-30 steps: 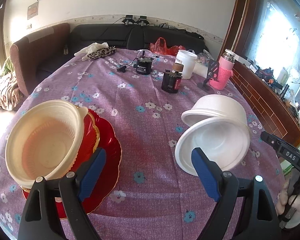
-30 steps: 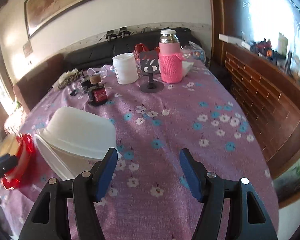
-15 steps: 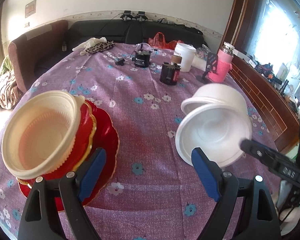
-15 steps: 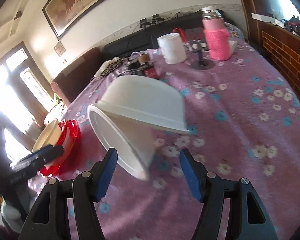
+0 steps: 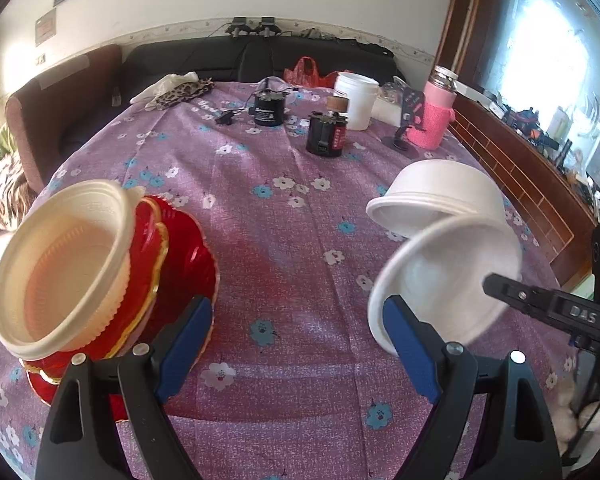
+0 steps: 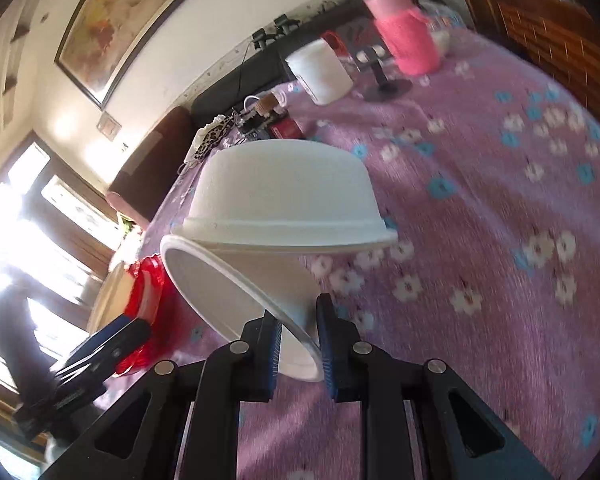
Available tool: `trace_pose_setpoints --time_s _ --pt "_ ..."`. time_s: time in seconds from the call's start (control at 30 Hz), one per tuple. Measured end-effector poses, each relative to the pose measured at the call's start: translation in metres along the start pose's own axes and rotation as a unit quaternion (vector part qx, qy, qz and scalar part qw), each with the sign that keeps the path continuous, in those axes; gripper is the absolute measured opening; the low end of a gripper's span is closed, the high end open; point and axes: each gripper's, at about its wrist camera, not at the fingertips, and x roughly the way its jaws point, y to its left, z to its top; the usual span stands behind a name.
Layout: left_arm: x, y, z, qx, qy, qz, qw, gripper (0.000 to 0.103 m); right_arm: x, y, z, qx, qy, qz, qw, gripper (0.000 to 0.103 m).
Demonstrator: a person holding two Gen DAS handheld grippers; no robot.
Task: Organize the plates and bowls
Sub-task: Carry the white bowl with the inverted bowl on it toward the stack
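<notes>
A white foam bowl [image 6: 236, 288] lies tilted on its side on the purple flowered tablecloth, with a second white bowl [image 6: 284, 192] upside down against it. My right gripper [image 6: 300, 344] is shut on the tilted bowl's rim. Both bowls show in the left wrist view, the tilted one [image 5: 448, 280] and the upturned one [image 5: 440, 196]. My left gripper [image 5: 296, 344] is open and empty above the cloth. To its left a cream bowl [image 5: 64, 264] sits nested in red bowls on a red plate [image 5: 180, 264].
At the far side of the table stand a black-and-red jar [image 5: 326, 134], a black pot [image 5: 270, 108], a white tub [image 5: 356, 100], a pink-sleeved flask [image 5: 434, 114] and a small stand. A dark sofa lies behind, a brick ledge on the right.
My right gripper swung in to the tilted white bowl and closed on its rim. My left gripper shifted slightly; it stays open.
</notes>
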Motion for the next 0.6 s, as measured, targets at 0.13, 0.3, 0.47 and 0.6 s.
trace_pose_setpoints --time_s 0.13,0.3,0.47,0.6 --pt "0.006 -0.021 -0.003 0.042 0.0 -0.012 0.999 0.087 -0.012 -0.015 -0.014 0.032 0.011 0.027 0.999 0.019" --pt "0.019 -0.047 -0.011 0.084 0.01 -0.019 0.9962 0.086 -0.021 -0.035 -0.033 0.068 0.025 0.041 0.997 0.019" --pt "0.035 -0.062 -0.019 0.1 0.032 -0.02 0.9943 0.086 -0.028 -0.054 -0.044 0.093 0.019 0.028 0.995 0.019" --pt "0.037 -0.077 -0.025 0.124 0.038 -0.026 0.9912 0.079 -0.033 -0.063 -0.049 0.101 0.006 0.002 0.995 0.019"
